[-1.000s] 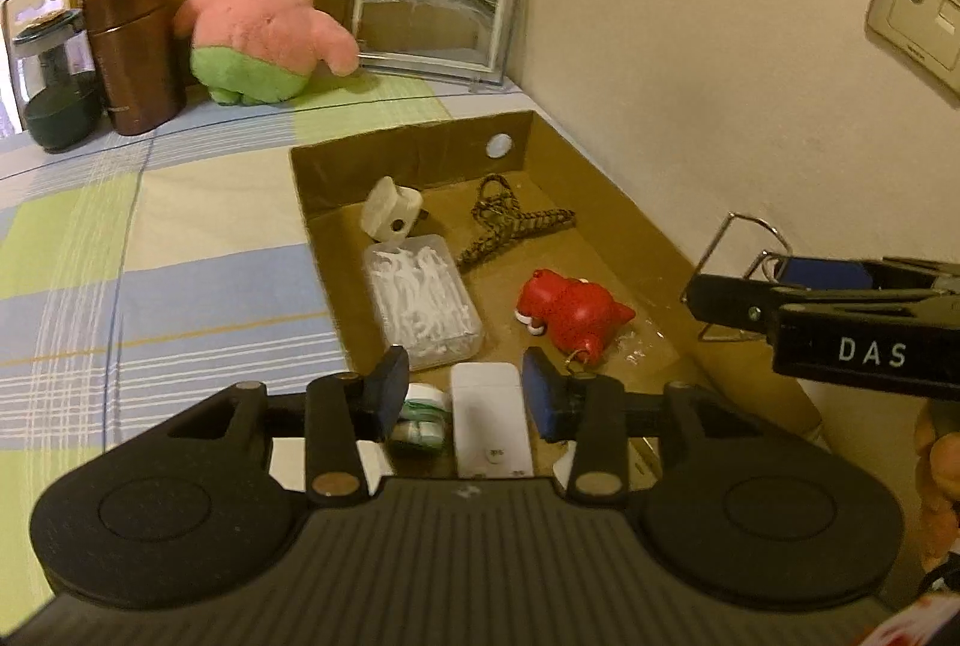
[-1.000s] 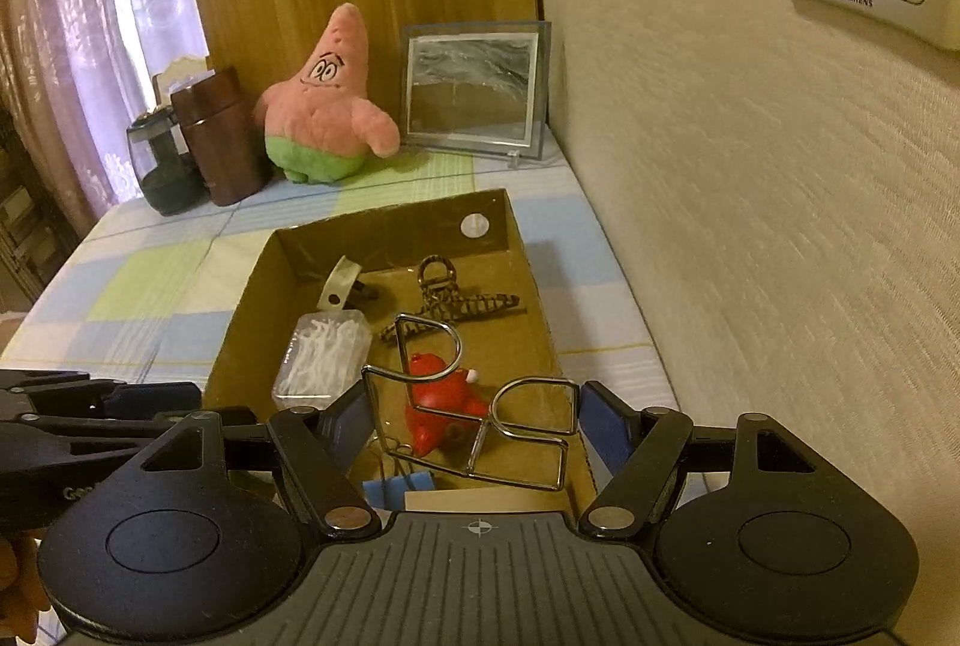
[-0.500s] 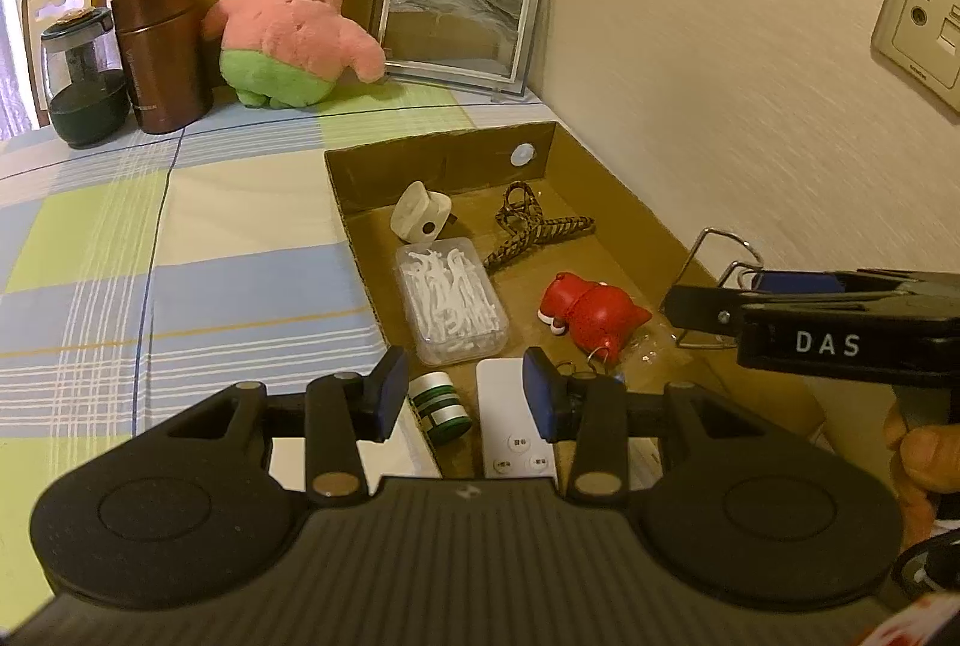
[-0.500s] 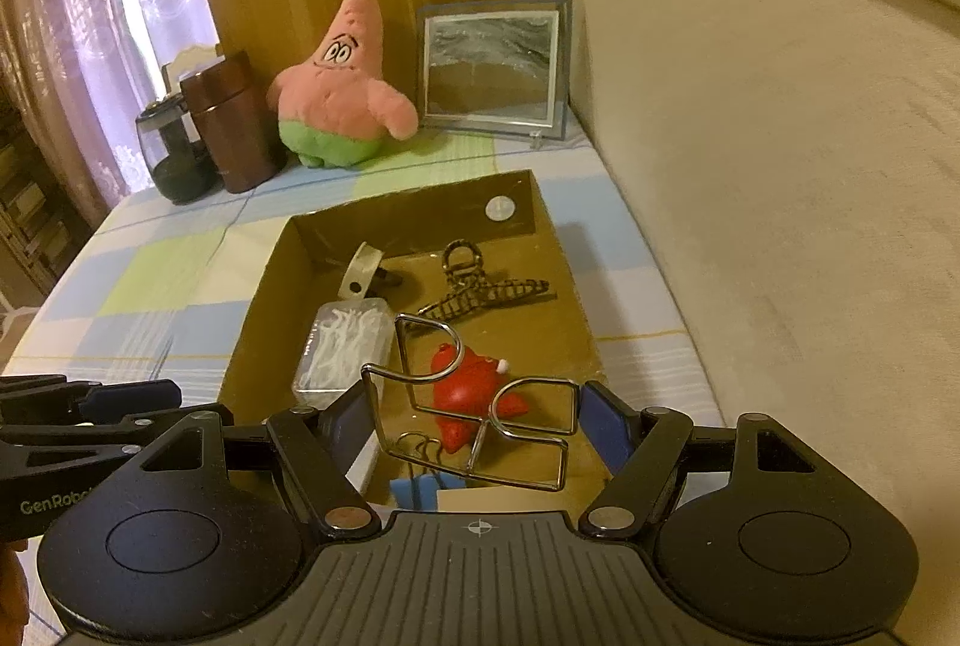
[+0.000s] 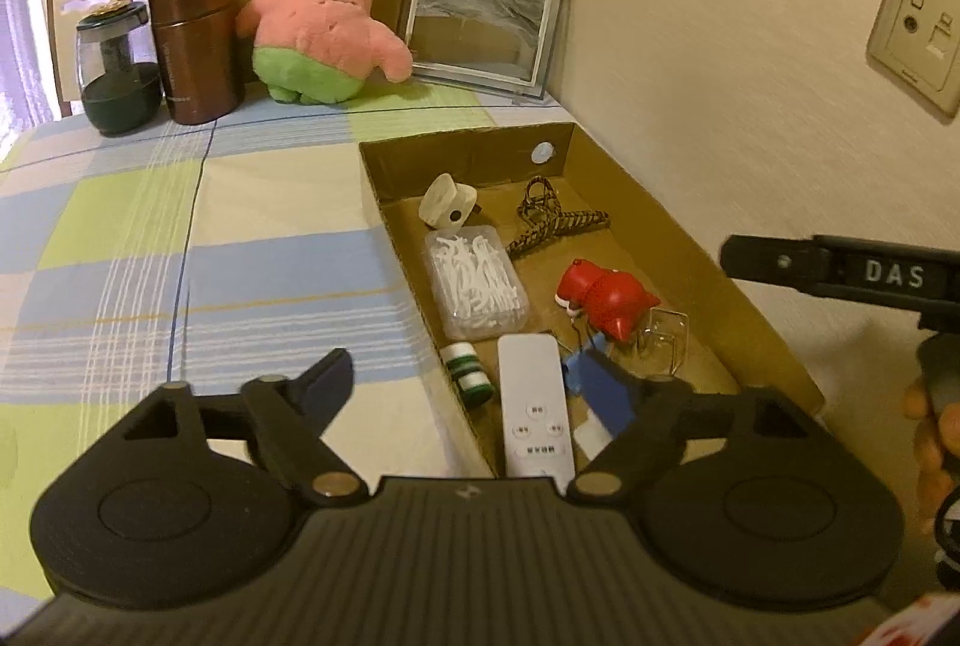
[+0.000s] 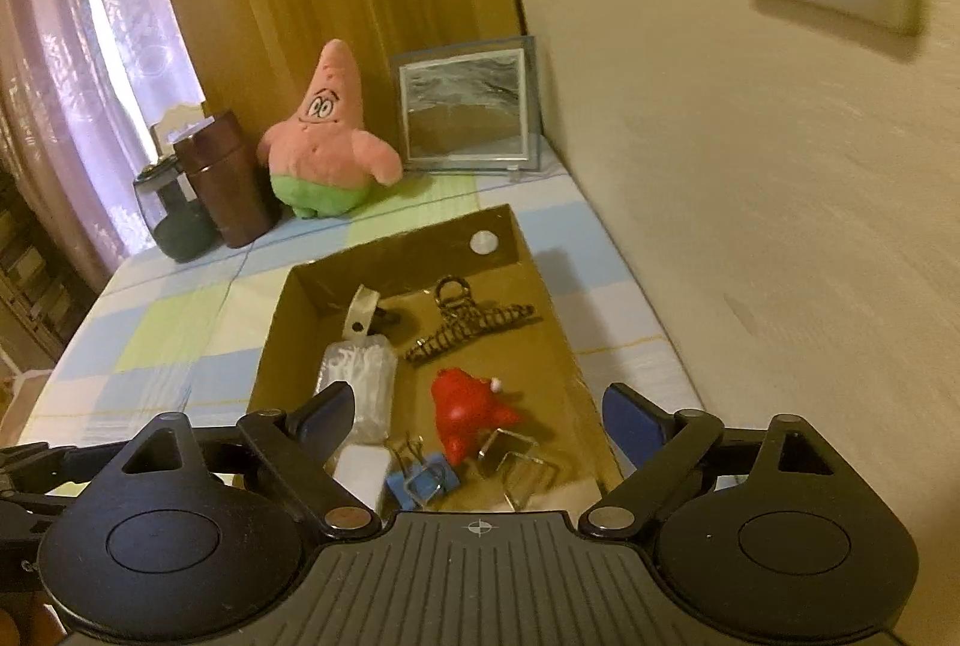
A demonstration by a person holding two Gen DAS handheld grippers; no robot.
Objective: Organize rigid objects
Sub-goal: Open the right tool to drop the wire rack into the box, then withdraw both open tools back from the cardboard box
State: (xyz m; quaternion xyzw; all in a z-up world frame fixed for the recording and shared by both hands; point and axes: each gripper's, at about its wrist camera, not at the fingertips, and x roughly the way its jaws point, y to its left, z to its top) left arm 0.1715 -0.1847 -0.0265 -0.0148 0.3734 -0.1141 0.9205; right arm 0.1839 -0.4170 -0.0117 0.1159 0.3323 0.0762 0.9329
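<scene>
Left wrist view: a shallow brown cardboard box (image 5: 678, 226) is seen along the right edge of the table (image 5: 180, 250), which is covered by a checked blue, green and cream cloth. Inside it, at the far end, a small cream plastic plug-like piece (image 5: 445, 209) and a brown patterned hair claw clip (image 5: 555, 220) are laid. Near the left wall a clear plastic case of white floss picks (image 5: 477, 286) is placed, with a glossy red rounded figurine (image 5: 603, 298) beside it. At the near end a green-and-white striped spool (image 5: 468, 374), a flat white remote control (image 5: 534, 406), a blue binder clip (image 5: 579, 367) and a clear plastic hook piece (image 5: 660, 346) are found. The left tool (image 5: 480, 385) is opening, with nothing pressed between its jaws. The right tool (image 6: 477, 415) is likewise opening and empty, above the box's near end.
</scene>
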